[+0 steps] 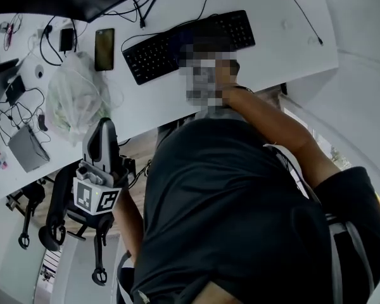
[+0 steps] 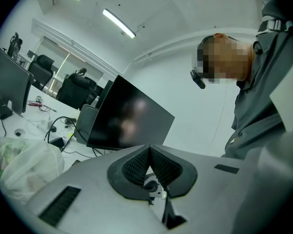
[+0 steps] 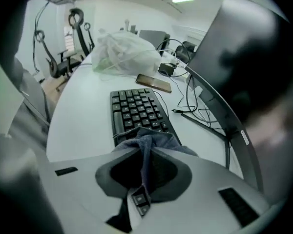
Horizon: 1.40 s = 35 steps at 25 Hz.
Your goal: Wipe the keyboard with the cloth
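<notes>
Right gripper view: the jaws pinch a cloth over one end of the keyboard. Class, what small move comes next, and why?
Probably draw the right gripper along the keyboard toward its far end: its jaws are shut on the cloth, which covers only the near keys; the other rows lie bare.

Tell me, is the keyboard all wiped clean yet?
Not yet, it seems. Done: the cloth is picked up, pinched in the shut right gripper. Happening now: the cloth sits over one end of the keyboard. Left to do: the rows of keys beyond it are uncovered, and I cannot tell which are already clean. The left gripper is shut, empty and held off the desk.
</notes>
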Available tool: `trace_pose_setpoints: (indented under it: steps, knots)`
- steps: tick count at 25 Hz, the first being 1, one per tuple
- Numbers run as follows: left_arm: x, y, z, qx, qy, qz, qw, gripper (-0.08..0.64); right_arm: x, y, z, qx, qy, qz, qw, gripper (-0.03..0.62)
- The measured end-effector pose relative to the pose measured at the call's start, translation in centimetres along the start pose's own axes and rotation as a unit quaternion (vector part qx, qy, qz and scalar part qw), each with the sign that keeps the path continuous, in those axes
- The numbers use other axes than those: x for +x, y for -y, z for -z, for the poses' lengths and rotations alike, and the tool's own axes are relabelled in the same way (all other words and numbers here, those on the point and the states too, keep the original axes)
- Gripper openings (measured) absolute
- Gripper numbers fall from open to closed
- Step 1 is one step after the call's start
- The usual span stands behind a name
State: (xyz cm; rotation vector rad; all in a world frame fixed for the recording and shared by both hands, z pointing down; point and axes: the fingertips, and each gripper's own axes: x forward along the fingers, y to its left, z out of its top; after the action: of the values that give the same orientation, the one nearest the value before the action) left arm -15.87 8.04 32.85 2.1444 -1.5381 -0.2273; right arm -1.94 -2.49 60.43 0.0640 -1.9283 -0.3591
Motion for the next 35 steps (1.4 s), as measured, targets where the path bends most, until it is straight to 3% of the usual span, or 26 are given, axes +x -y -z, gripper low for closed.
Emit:
trace_pose_setpoints:
  steps: [2, 4, 7, 10, 13, 15, 18, 20, 22, 24, 27, 29, 32, 35]
  knots:
    - [0.3, 0.0, 0.3, -0.005, -0.001, -0.001, 1.0000, 0.005, -1.2, -0.6, 1.0, 0.056, 0.033, -0.026, 0.998, 0.056]
    - [0.8, 0.0, 0.5, -0.008, -0.002, 0.000, 1.0000, 0.005, -2.0, 0.6, 1.4, 0.100, 0.058, -0.021, 0.993, 0.187]
    - [1.7, 0.4, 0.6, -0.005, -0.004, 0.008, 0.9999, 0.005, -0.2, 2.9, 2.0, 0.115, 0.046, -0.002, 0.992, 0.250]
    - [2.2, 1.1, 0.3, 0.004, -0.007, 0.014, 0.9999, 0.005, 2.1, 2.8, 2.5, 0.124, 0.035, -0.024, 0.991, 0.237]
    - [2.2, 1.4, 0.0, 0.007, -0.007, 0.012, 0.9999, 0.005, 1.0, 2.2, 3.5, 0.143, 0.044, -0.051, 0.987, 0.131]
    - [2.2, 1.5, -0.1, 0.007, -0.006, 0.009, 0.9999, 0.005, -0.3, 2.8, 6.1, 0.173, 0.036, -0.056, 0.983, 0.118]
    - [2.1, 1.4, -0.2, 0.006, -0.003, 0.006, 1.0000, 0.005, -2.4, 5.4, 14.3, 0.229, -0.028, -0.008, 0.973, 0.111]
    - [2.1, 1.4, 0.0, 0.003, -0.003, 0.007, 1.0000, 0.005, -4.1, 7.7, 20.9, 0.269, -0.085, 0.044, 0.958, 0.111]
    - [2.3, 1.6, 0.4, 0.002, -0.006, 0.010, 0.9999, 0.005, -5.6, 9.7, 24.0, 0.292, -0.105, 0.086, 0.947, 0.112]
    - [2.8, 1.9, 0.9, 0.002, -0.012, 0.016, 0.9998, 0.005, -5.7, 11.0, 21.5, 0.283, -0.066, 0.100, 0.952, 0.112]
    - [3.9, 3.1, 1.0, 0.008, -0.021, 0.030, 0.9993, 0.005, -3.4, 10.2, 13.2, 0.229, 0.013, 0.049, 0.972, 0.112]
    - [4.6, 4.0, 0.6, 0.018, -0.024, 0.038, 0.9988, 0.005, -1.7, 9.1, 10.7, 0.194, 0.012, 0.016, 0.981, 0.112]
    - [4.9, 4.6, 0.4, 0.021, -0.023, 0.037, 0.9988, 0.005, -1.2, 9.4, 13.9, 0.225, 0.005, 0.020, 0.974, 0.112]
    - [4.8, 4.3, 0.8, 0.014, -0.018, 0.030, 0.9993, 0.005, -3.9, 11.5, 20.9, 0.273, -0.036, 0.074, 0.958, 0.112]
